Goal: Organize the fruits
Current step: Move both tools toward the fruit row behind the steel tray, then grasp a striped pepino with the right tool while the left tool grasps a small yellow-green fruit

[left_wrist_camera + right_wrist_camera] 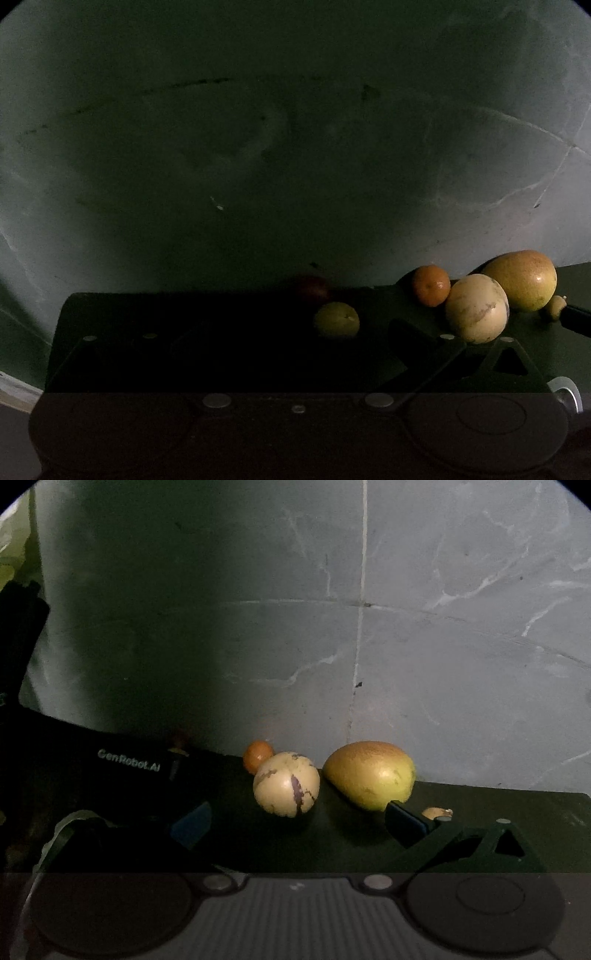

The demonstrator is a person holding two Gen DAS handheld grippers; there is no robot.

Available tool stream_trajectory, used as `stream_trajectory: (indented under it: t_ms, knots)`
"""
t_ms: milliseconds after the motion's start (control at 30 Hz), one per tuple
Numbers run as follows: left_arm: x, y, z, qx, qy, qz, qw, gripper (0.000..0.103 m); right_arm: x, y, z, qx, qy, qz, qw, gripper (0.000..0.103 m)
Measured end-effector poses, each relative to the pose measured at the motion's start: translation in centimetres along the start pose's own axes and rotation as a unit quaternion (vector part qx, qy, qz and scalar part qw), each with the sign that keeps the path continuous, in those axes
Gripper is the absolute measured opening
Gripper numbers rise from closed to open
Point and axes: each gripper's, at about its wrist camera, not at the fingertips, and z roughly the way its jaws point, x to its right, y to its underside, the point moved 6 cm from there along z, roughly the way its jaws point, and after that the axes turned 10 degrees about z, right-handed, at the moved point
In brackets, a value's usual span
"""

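Dark mat [517, 812]: fruits are laid on it.
Melon [286, 784]: between mango [369, 779] and orange [257, 757].
Right gripper [295, 821]: spread wide, empty, before melon.
Left gripper [258, 332]: spread cannot be judged.

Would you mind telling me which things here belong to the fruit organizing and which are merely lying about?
Belongs to the job:
- small orange mandarin
- round cream fruit with purple streaks
- large yellow-green mango-shaped fruit
- small yellow-green round fruit
- dim reddish fruit behind it
- right gripper, open

Just lying about:
- small tan scrap
- dark green mat
- grey marbled wall
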Motion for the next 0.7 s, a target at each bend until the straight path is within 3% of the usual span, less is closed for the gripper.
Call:
stream_trajectory:
  t_ms: [233,700]
  knots:
    - [-0.3,-0.1,1.0,-0.001,0.011,-0.002,0.9999,0.091,-0.4,0.0,1.2,-0.001,-0.004,0.002,1.0,0.085]
    - [0.0,-0.3,1.4,0.0,0.026,0.007,0.9996,0.075,-0.6,-0.1,2.1,-0.009,-0.012,-0.002,1.0,0.078]
